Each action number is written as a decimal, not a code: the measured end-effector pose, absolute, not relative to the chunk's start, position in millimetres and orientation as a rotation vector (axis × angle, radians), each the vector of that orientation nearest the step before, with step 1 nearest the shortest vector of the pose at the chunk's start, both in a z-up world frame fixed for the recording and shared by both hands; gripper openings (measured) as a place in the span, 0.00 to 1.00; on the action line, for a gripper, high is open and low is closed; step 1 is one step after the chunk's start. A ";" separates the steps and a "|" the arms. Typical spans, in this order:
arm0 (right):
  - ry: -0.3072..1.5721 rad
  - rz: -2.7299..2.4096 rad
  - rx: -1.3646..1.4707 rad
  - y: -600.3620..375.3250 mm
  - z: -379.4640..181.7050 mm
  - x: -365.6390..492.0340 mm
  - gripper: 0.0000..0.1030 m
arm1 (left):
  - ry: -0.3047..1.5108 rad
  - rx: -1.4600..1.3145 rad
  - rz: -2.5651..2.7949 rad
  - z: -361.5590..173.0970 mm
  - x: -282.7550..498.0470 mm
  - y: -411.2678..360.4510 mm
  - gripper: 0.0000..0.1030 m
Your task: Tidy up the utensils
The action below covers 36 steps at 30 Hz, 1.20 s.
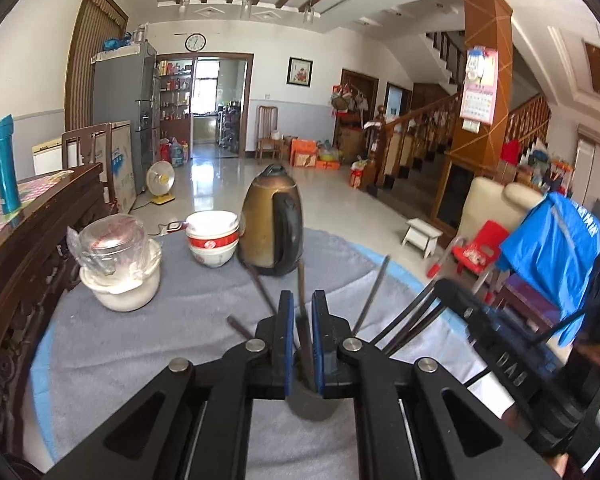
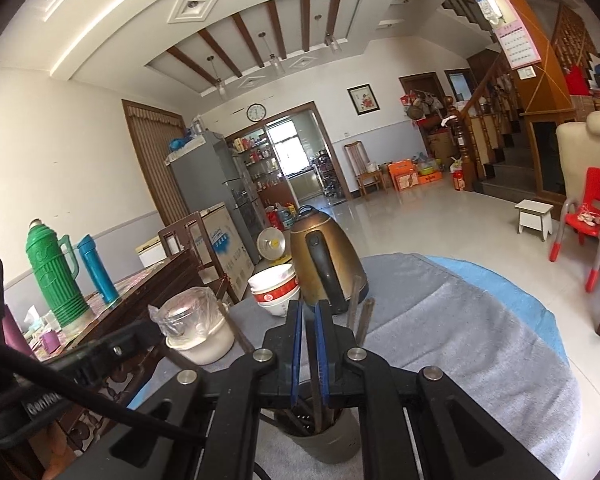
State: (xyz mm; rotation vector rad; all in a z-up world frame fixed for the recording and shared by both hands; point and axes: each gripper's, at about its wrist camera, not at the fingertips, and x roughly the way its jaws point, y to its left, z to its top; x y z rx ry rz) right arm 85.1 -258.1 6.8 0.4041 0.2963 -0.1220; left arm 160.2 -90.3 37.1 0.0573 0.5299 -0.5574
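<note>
We see left gripper (image 1: pixel 302 300) clamped on a chopstick (image 1: pixel 303 320) over the cup (image 2: pixel 324 438), right gripper (image 2: pixel 308 312) likewise (kettle (image 1: pixel 272 220) at 12 o'clock on bench (image 1: pixel 140 340)).

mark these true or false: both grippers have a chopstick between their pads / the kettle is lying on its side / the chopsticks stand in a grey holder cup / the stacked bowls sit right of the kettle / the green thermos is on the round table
1. Both grippers have a chopstick between their pads. True: the left gripper and the right gripper each pinch a dark chopstick.
2. The kettle lies on its side. False: the kettle stands upright.
3. The chopsticks stand in a grey holder cup. True: the holder cup has several in it.
4. The stacked bowls sit right of the kettle. False: the stacked bowls are to its left.
5. The green thermos is on the round table. False: the green thermos stands on the wooden side table.
</note>
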 end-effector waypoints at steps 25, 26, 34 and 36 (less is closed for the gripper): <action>0.340 -0.119 0.443 -255.2 3.7 52.1 0.60 | 0.583 0.284 -0.331 7.6 132.0 -66.1 0.73; 0.341 -0.126 0.436 -255.4 3.7 49.6 0.60 | 0.581 0.288 -0.326 7.5 131.3 -66.2 0.74; 0.384 -0.138 0.415 -257.2 -2.3 33.2 0.60 | 0.592 0.305 -0.311 2.9 128.9 -65.7 0.84; 0.397 -0.141 0.402 -255.4 -6.1 27.9 0.60 | 0.617 0.308 -0.312 -1.1 129.1 -65.7 0.84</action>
